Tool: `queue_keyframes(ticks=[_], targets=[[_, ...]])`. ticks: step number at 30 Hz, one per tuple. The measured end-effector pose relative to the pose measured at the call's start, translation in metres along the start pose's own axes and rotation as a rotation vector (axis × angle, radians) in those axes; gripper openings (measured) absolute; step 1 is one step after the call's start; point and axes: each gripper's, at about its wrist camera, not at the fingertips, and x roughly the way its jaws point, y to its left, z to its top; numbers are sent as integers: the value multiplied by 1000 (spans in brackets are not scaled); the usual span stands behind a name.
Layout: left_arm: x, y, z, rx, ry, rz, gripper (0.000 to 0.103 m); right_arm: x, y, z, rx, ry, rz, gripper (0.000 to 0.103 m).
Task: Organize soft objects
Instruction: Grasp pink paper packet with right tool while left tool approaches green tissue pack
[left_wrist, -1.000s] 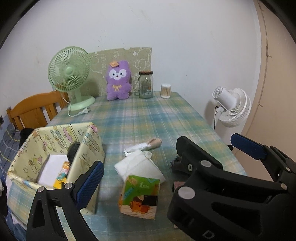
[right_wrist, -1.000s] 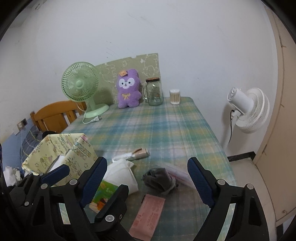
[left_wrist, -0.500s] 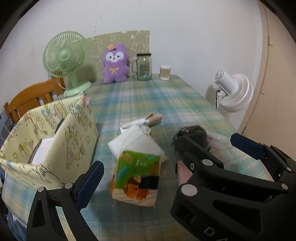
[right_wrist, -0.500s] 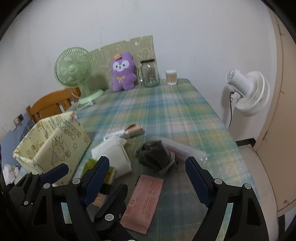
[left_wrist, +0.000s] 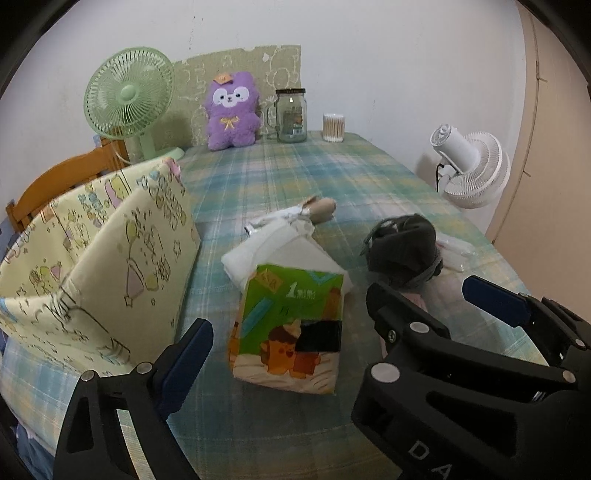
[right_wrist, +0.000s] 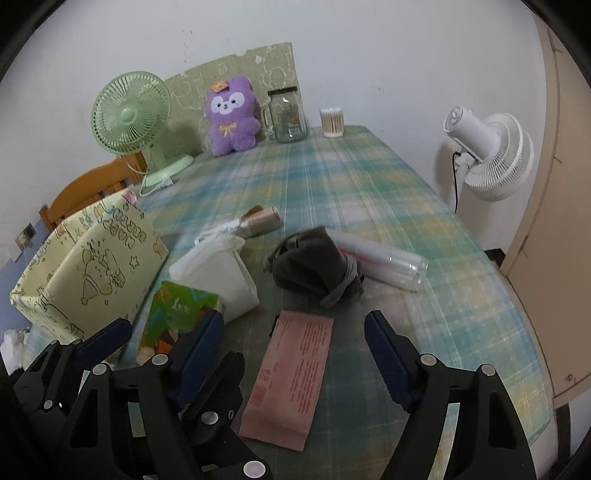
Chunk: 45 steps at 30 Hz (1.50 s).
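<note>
A green and orange tissue pack (left_wrist: 291, 325) lies on the plaid table, in line between the fingers of my left gripper (left_wrist: 314, 332). Its jaws are closing and touch nothing. My right gripper (right_wrist: 291, 343) hangs over a flat pink packet (right_wrist: 291, 376), which lies between its closing fingers; the pads are clear of it. Behind the pack lie a white cloth pouch (left_wrist: 284, 251) and a dark grey drawstring pouch (right_wrist: 314, 266). A yellow patterned fabric box (left_wrist: 92, 258) stands at the left. The right gripper's black frame hides my left gripper's right finger.
A tan-capped tube (right_wrist: 258, 221) and a clear plastic bag (right_wrist: 384, 262) lie mid-table. At the back stand a purple plush (left_wrist: 231, 110), a green fan (left_wrist: 129, 99), a glass jar (left_wrist: 291, 114) and a swab pot (left_wrist: 333, 127). A white fan (right_wrist: 487, 155) stands past the right edge.
Both grippers have sunk toward the table and tilted down, so the tissue pack, pouches and packet loom larger. Both pairs of fingers stand a little narrower. The box's inside has dropped from sight.
</note>
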Motion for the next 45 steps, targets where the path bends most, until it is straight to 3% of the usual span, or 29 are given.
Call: queue_keyframes(ticks=[4, 7, 9, 12, 19, 30, 45], targets=[[4, 2, -4, -5, 9, -6, 91, 3, 1, -5, -2, 14, -21, 80], [10, 3, -6, -10, 31, -20, 80, 6, 1, -8, 3, 33, -22, 78], [12, 5, -7, -8, 47, -26, 63, 7, 1, -9, 4, 41, -21, 78], [15, 6, -8, 3, 62, -41, 55, 9, 3, -11, 4, 48, -20, 77], [12, 8, -11, 12, 61, -36, 54, 12, 11, -13, -14, 52, -49, 77], [12, 2, -12, 41, 67, -8, 54, 21, 7, -14, -16, 72, -8, 42], [3, -15, 0, 70, 51, -13, 53, 8, -10, -4, 2, 46, 4, 41]])
